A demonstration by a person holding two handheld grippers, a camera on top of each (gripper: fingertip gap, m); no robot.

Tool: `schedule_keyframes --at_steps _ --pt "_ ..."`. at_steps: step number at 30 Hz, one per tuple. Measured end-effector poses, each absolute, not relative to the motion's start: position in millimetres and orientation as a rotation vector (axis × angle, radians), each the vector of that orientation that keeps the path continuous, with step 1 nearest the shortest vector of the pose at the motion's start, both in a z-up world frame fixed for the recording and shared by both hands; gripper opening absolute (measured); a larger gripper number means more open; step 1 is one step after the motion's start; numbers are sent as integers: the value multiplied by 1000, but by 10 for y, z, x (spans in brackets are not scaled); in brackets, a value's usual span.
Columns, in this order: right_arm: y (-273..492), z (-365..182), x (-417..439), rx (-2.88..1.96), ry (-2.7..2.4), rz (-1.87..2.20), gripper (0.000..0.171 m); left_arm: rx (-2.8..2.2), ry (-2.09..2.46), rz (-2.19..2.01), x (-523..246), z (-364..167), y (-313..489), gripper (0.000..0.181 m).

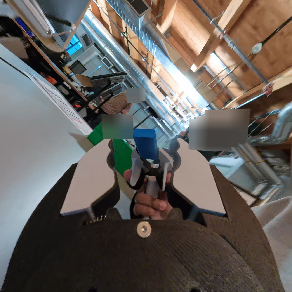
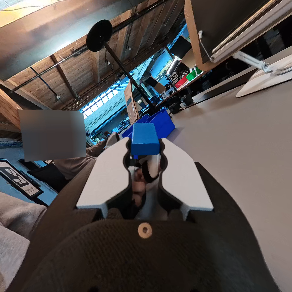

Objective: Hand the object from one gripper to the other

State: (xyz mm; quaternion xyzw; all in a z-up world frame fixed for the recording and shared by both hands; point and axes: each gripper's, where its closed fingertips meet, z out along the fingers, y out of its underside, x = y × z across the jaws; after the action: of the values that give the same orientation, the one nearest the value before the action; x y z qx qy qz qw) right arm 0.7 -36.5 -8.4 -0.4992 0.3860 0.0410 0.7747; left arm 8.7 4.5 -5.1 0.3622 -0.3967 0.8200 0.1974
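Note:
A blue rectangular block [image 2: 144,142] is clamped between the white fingertips of my right gripper [image 2: 145,143], which is shut on it. In the left wrist view the same block [image 1: 146,143] stands up out of the right gripper [image 1: 150,172], which a hand [image 1: 150,205] holds facing me. My left gripper [image 1: 144,144] is open wide, and the block sits in the gap between its fingertips without touching either. Both grippers are raised in the air and point at each other. Parts of the left gripper [image 2: 151,167] show behind the block in the right wrist view.
A grey tabletop [image 2: 237,142] lies to the right, with a blue bin [image 2: 159,123] and a monitor stand [image 2: 260,82] on it. A white board [image 1: 31,126] and a green sheet [image 1: 121,156] are at the left. A beige sleeve [image 1: 276,221] is close by.

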Motion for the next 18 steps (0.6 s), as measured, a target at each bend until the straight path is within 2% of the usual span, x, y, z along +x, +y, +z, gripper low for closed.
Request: schedule_keyframes --at_steps 5,10,18 --pt "-437 -110 53 -1119 837 87 34 975 -1570 2435 112 -41 59 78" --pt "-359 -114 -4 -1042 835 307 34 843 -2098 2518 41 -112 -51 76" --pt "-188 -285 -247 -1232 756 709 34 476 -2299 2446 -220 -172 -223 62"
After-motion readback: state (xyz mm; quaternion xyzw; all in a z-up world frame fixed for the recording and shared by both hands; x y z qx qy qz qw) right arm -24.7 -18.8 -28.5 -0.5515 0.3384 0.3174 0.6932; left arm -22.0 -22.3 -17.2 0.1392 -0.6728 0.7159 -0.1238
